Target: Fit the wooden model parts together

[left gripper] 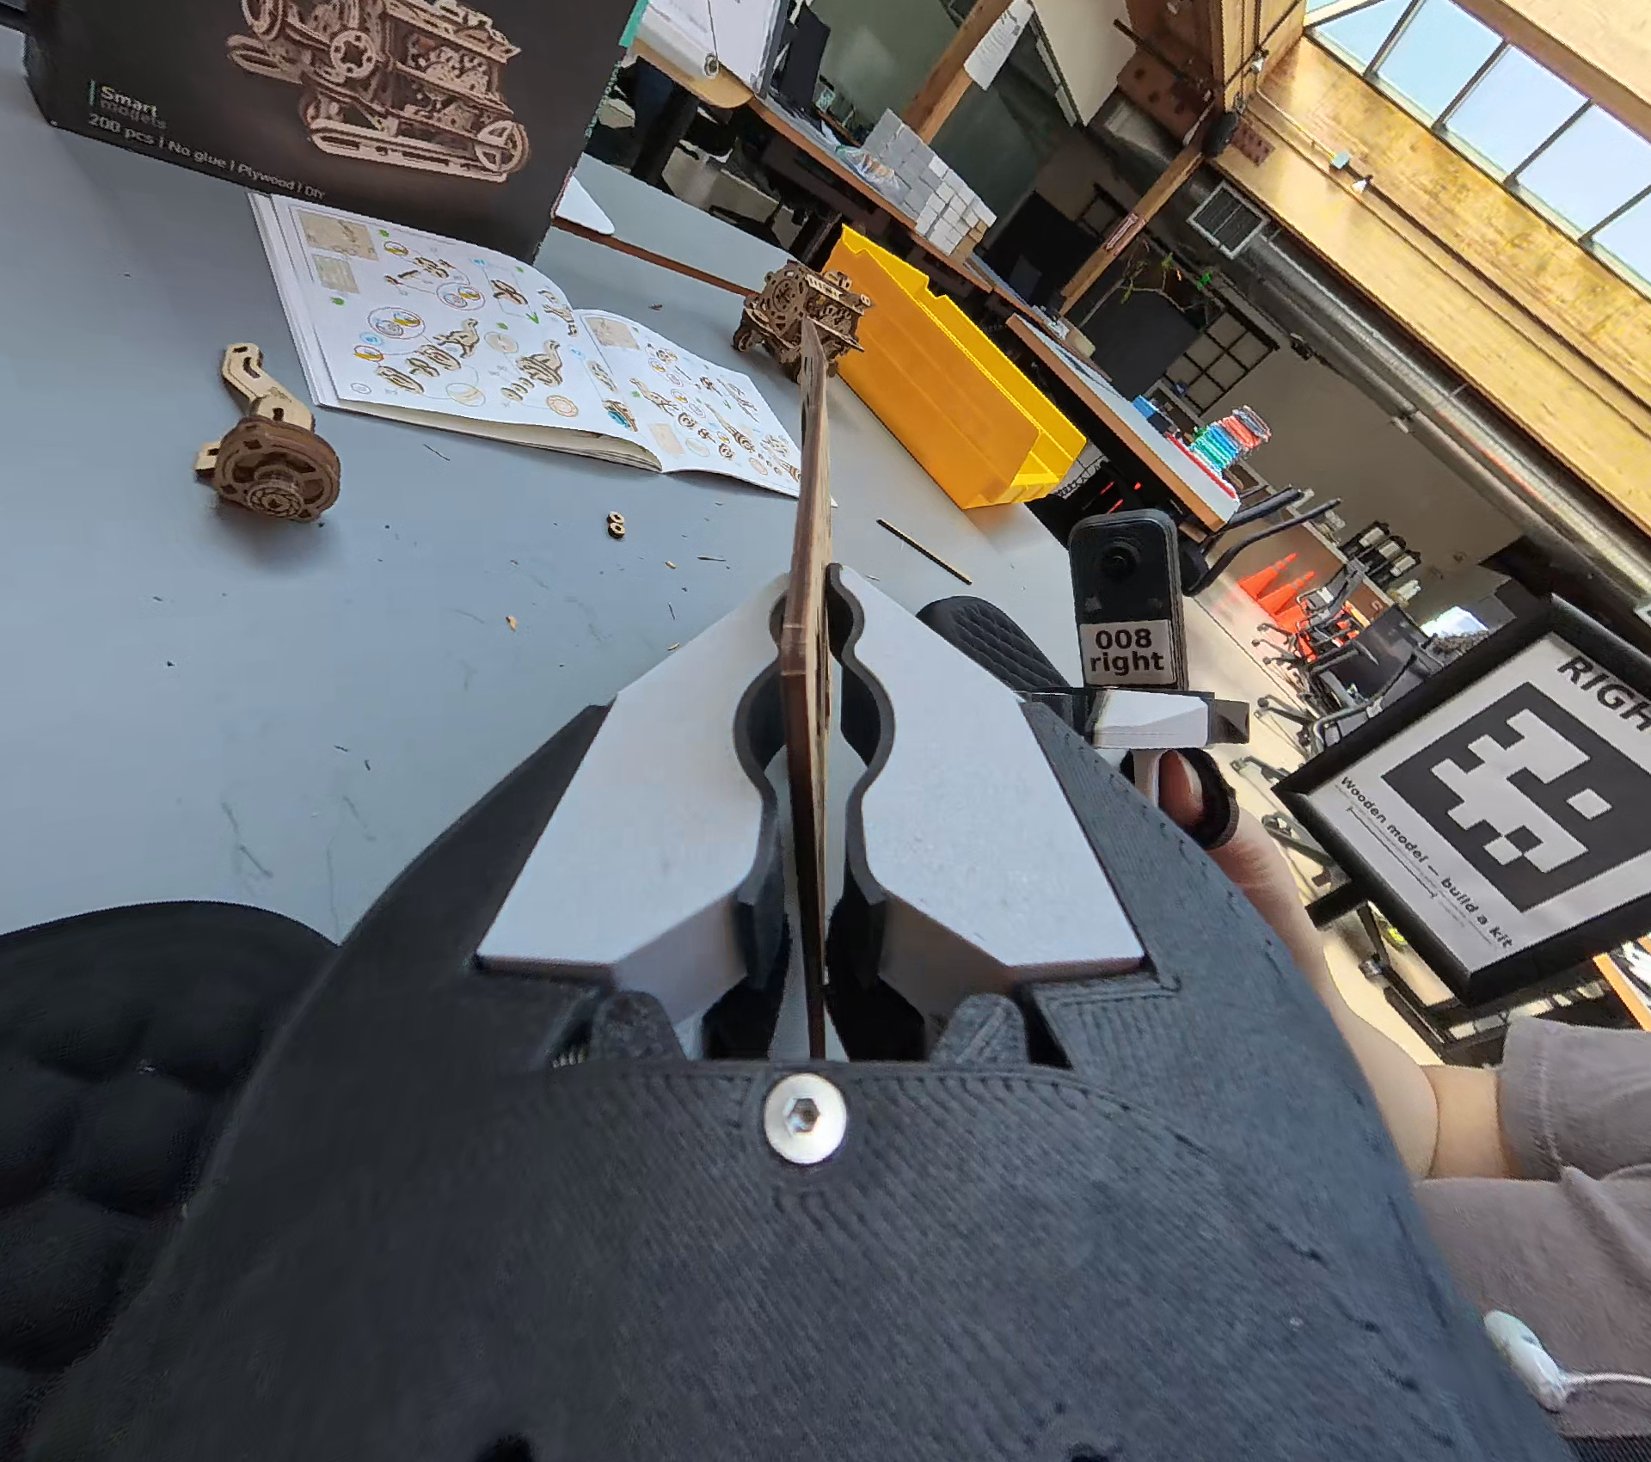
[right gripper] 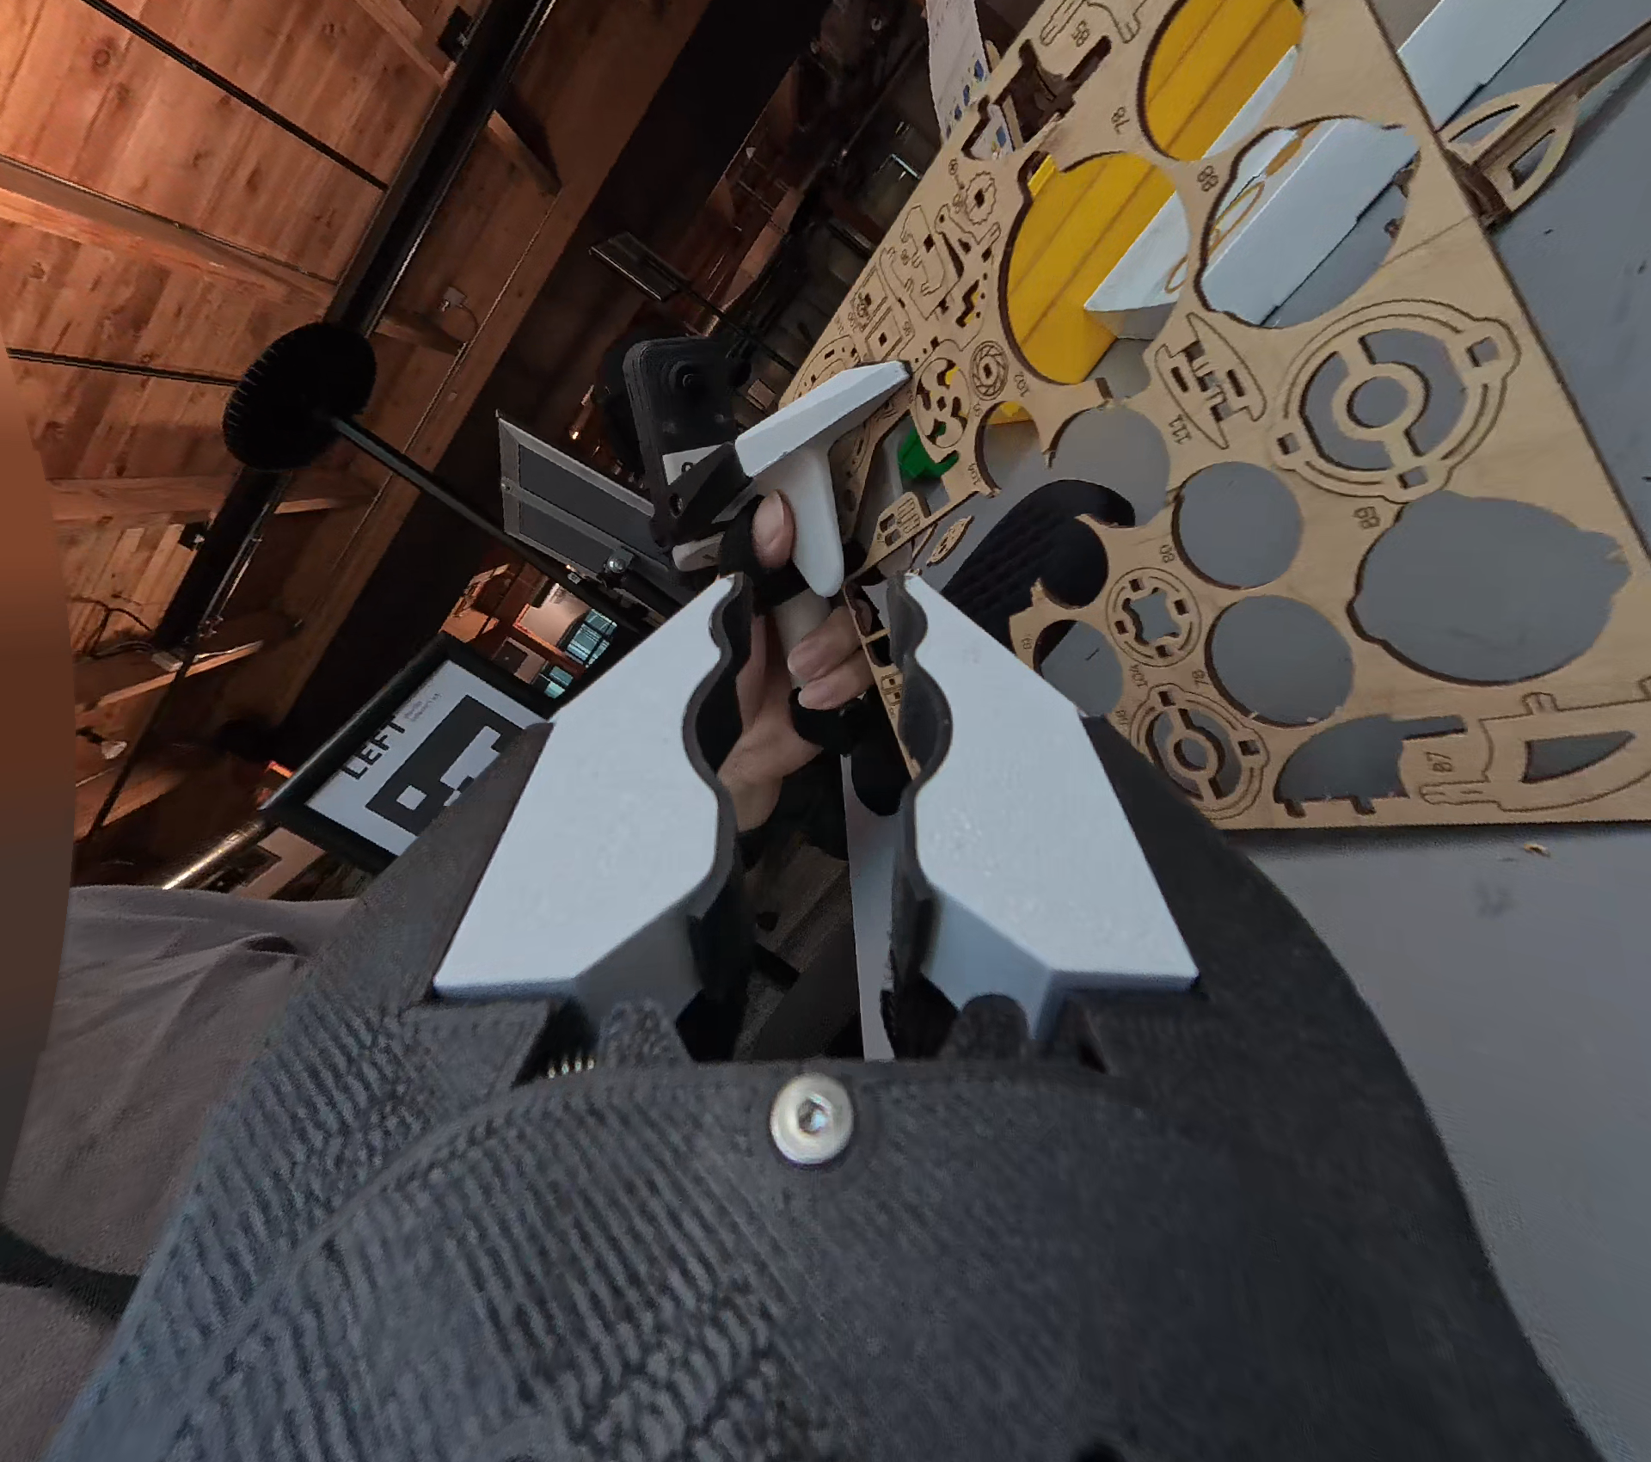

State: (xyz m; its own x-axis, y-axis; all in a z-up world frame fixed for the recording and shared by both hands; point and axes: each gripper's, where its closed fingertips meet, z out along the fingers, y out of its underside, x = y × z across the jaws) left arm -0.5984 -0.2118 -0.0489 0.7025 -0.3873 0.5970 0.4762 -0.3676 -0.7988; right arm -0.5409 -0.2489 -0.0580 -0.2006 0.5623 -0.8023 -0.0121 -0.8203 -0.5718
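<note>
Fingers of the left gripper (left gripper: 808, 619) are nearly closed, pinching a thin plywood sheet (left gripper: 811, 526) edge-on between the pads; the sheet stands upright and runs forward over the grey table (left gripper: 268, 660). From the right wrist view the same sheet (right gripper: 1251, 436) shows its face: laser-cut, with many round and odd-shaped holes where parts have been punched out and several parts left in place. The right gripper (right gripper: 817, 597) has its fingers spread apart with a clear gap; the right finger (right gripper: 983, 749) lies against or just beside the sheet's near edge, though contact cannot be told, and nothing sits between the pads. Through that gap shows the person's hand (right gripper: 786, 695) on the left gripper's white handle (right gripper: 804, 490). On the table lie two built wooden pieces: a wheel assembly (left gripper: 272, 467) at left and a boxy assembly (left gripper: 800, 316) farther back, just beside the yellow bin (left gripper: 947, 392). One open booklet (left gripper: 527, 356) lies between them, with one dark box (left gripper: 331, 7) standing behind it. One small loose part (left gripper: 615, 523) and one thin stick (left gripper: 925, 551) lie near the sheet. Two framed marker signs show, one in each view (left gripper: 1501, 803) (right gripper: 420, 758).
</note>
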